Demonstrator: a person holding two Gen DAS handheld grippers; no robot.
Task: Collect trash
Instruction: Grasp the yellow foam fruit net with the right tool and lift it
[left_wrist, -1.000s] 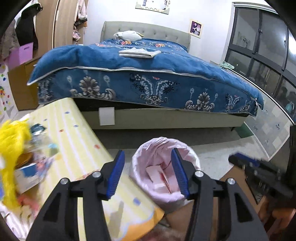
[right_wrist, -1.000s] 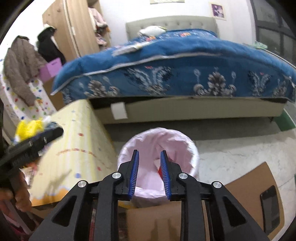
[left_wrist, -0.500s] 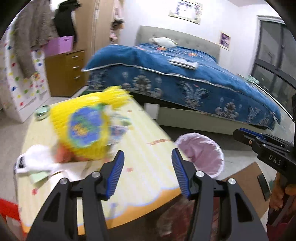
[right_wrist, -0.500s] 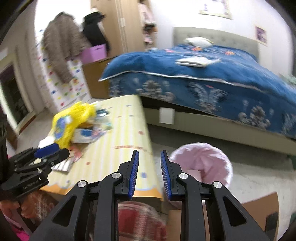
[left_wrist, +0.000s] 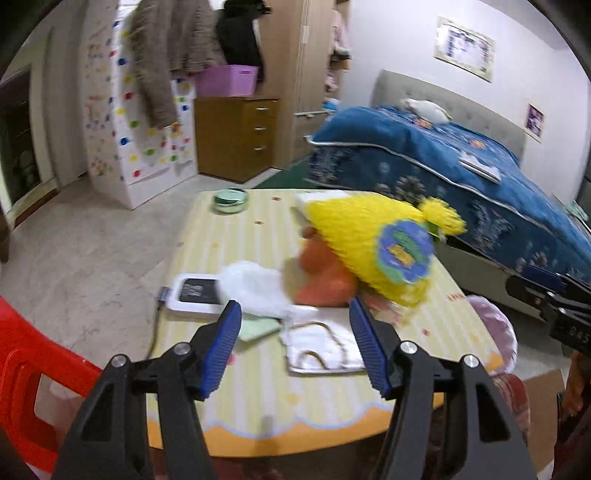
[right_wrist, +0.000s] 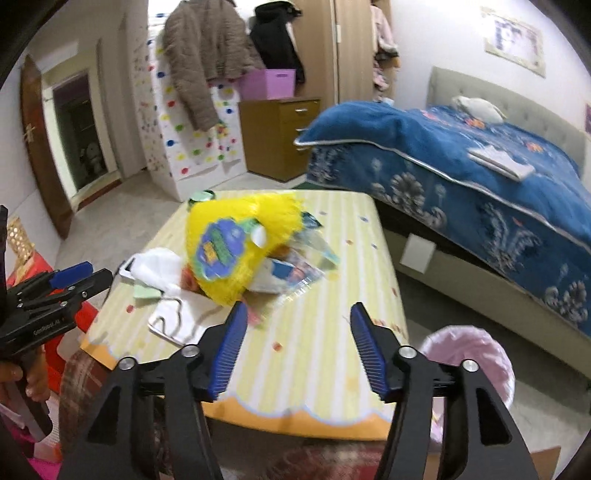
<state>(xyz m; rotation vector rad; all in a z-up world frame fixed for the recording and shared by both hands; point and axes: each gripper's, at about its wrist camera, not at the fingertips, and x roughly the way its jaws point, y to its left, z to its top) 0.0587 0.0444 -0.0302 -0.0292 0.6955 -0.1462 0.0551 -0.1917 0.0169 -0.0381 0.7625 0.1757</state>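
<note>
A low yellow striped table (left_wrist: 266, 387) (right_wrist: 332, 369) carries a heap of litter. In it lie a yellow mesh bag (left_wrist: 373, 240) (right_wrist: 236, 243) with a blue label, orange peel (left_wrist: 321, 273), crumpled white tissue (left_wrist: 255, 288) (right_wrist: 155, 266), a white paper bag (left_wrist: 321, 347) (right_wrist: 173, 321) and printed wrappers (right_wrist: 291, 273). My left gripper (left_wrist: 295, 343) hovers over the near side of the pile, jaws opening, nothing between them. My right gripper (right_wrist: 295, 347) hangs above the table's front right part, jaws opening and empty. The pink-lined trash bin (right_wrist: 476, 354) (left_wrist: 495, 328) stands on the floor right of the table.
A white device with a dark screen (left_wrist: 195, 295) and a green glass ashtray (left_wrist: 231, 199) sit on the table. A red plastic chair (left_wrist: 33, 376) stands at the left. A blue-covered bed (right_wrist: 480, 177), a wooden drawer unit (left_wrist: 236, 136) and hanging coats (right_wrist: 207, 59) fill the back.
Both grippers swung left from over the pink bin to the table's litter pile. The right jaws went from nearly shut to wide apart; the left jaws spread a little.
</note>
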